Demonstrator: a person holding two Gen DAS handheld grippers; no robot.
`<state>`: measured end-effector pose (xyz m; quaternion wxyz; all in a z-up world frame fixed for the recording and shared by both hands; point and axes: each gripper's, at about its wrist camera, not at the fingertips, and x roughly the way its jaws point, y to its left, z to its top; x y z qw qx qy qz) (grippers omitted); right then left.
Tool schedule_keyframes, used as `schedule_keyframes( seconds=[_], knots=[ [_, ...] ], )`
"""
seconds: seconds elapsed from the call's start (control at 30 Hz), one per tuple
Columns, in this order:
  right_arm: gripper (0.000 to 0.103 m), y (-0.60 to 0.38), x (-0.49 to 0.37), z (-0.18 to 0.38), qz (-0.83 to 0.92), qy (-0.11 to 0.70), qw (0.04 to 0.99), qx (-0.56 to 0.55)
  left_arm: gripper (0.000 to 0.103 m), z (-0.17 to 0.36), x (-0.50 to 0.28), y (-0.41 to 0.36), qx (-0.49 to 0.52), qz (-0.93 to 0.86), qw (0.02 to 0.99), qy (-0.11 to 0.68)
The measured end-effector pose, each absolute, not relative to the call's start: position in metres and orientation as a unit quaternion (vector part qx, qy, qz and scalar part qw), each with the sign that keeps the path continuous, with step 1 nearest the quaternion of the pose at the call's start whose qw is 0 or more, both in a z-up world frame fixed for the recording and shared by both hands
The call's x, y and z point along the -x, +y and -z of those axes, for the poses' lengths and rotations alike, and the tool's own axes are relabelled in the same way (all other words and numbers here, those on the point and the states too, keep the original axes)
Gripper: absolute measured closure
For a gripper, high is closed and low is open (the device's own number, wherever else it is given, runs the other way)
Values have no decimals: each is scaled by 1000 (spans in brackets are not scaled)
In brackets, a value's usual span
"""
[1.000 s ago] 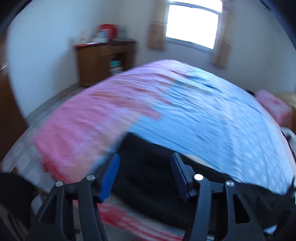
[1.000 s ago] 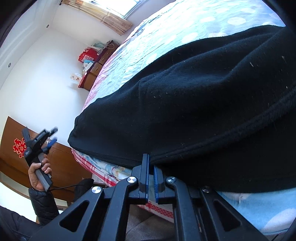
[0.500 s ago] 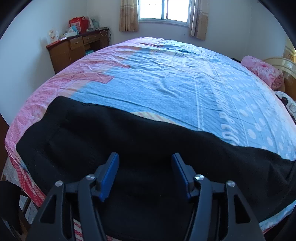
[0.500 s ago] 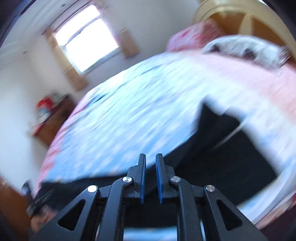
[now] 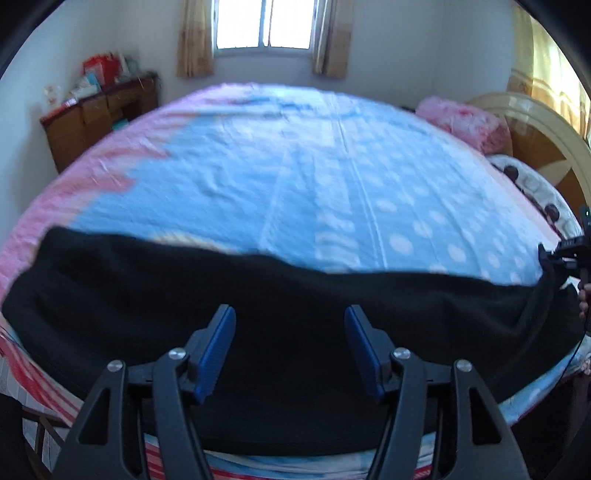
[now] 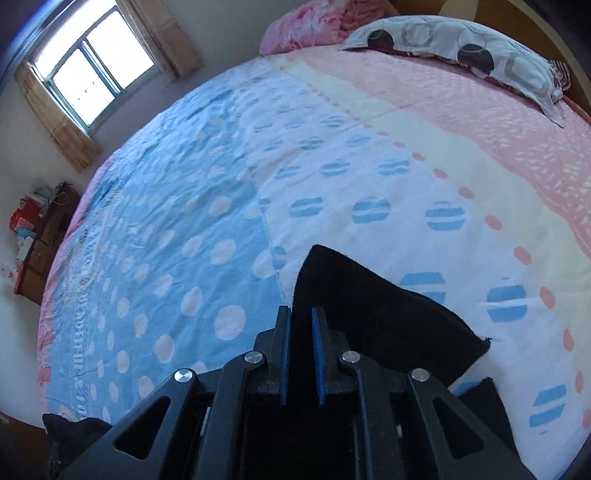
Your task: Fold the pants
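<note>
Left gripper: the left gripper (image 5: 290,347) hung over the near edge of the bed with its blue fingers (image 5: 216,349) spread wide apart and nothing between them.
Pants: the black pants (image 5: 295,332) lay in a long band across the near side of the bedsheet (image 5: 332,192), directly ahead of and beneath the left gripper, running from far to its left to far to its right.
Right gripper: the right gripper (image 6: 300,350) had its blue pads (image 6: 283,354) drawn close with only a narrow slot left, and black cloth filled that slot; it was clamped on an end of the pants (image 6: 369,314).
Pants by the right gripper: a pointed fold of the cloth rose just ahead of the fingertips and spread to their right over the sheet.
Right gripper from the left view: it showed at the far right edge (image 5: 565,254), touching the lifted end of the pants.
Pillow: a spotted pillow (image 6: 461,51) lay far ahead and to the right of the right gripper.
Dresser: a wooden dresser (image 5: 99,118) stood far ahead and left of the left gripper, against the wall.
Window: a curtained window (image 5: 264,26) was straight ahead of the left gripper, beyond the bed.
</note>
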<state>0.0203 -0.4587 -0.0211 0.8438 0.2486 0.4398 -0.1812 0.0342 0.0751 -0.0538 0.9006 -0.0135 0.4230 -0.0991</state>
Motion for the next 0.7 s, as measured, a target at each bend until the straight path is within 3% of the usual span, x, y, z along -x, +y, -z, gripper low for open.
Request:
schedule_keyframes(
  seconds=[0.13, 0.43, 0.6, 0.63, 0.67, 0.7],
  knots=[
    [92, -449, -18, 17, 173, 441, 856, -208, 39, 79, -36, 72, 10, 103, 883, 458],
    [92, -443, 94, -52, 106, 269, 923, -254, 32, 82, -30, 60, -32, 103, 885, 453],
    [90, -424, 104, -57, 117, 284, 930, -202, 29, 85, -29, 48, -63, 94, 885, 452],
    [87, -422, 94, -57, 100, 293, 928, -207, 28, 84, -28, 48, -59, 92, 883, 456],
    [70, -421, 84, -54, 92, 305, 923, -214, 28, 84, -27, 48, -59, 91, 883, 456],
    [46, -421, 70, -50, 89, 320, 916, -224, 27, 83, -26, 48, -63, 91, 883, 455]
  ],
)
